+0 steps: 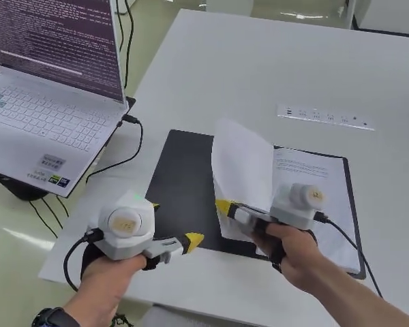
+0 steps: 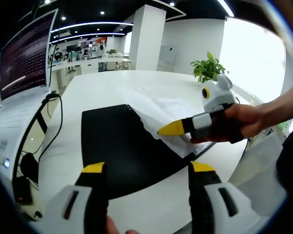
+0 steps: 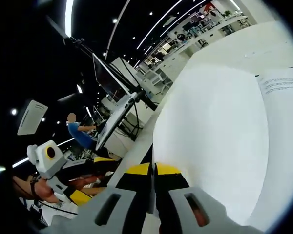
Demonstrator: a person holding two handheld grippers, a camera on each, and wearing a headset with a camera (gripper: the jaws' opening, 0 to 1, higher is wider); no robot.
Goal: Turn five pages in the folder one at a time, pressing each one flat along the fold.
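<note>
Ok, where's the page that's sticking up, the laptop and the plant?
lifted page (image 1: 242, 167), head view, middle of the raised sheet.
laptop (image 1: 51, 112), head view, on its keyboard.
plant (image 2: 208, 69), left gripper view, on its leaves.

Left tongs (image 2: 147, 168) agape — right tongs (image 3: 154, 169) tight

folder (image 1: 184, 184): black cover, matt and smooth | page (image 1: 242, 167): thin white paper, matt | counter (image 1: 259, 61): white, smooth — faint sheen | left gripper (image 1: 191, 240), right gripper (image 1: 224, 206): smooth white plastic shells, yellow tips | laptop (image 1: 48, 116), far left: pale matt casing | power strip (image 1: 325, 117), far right: white plastic
</note>
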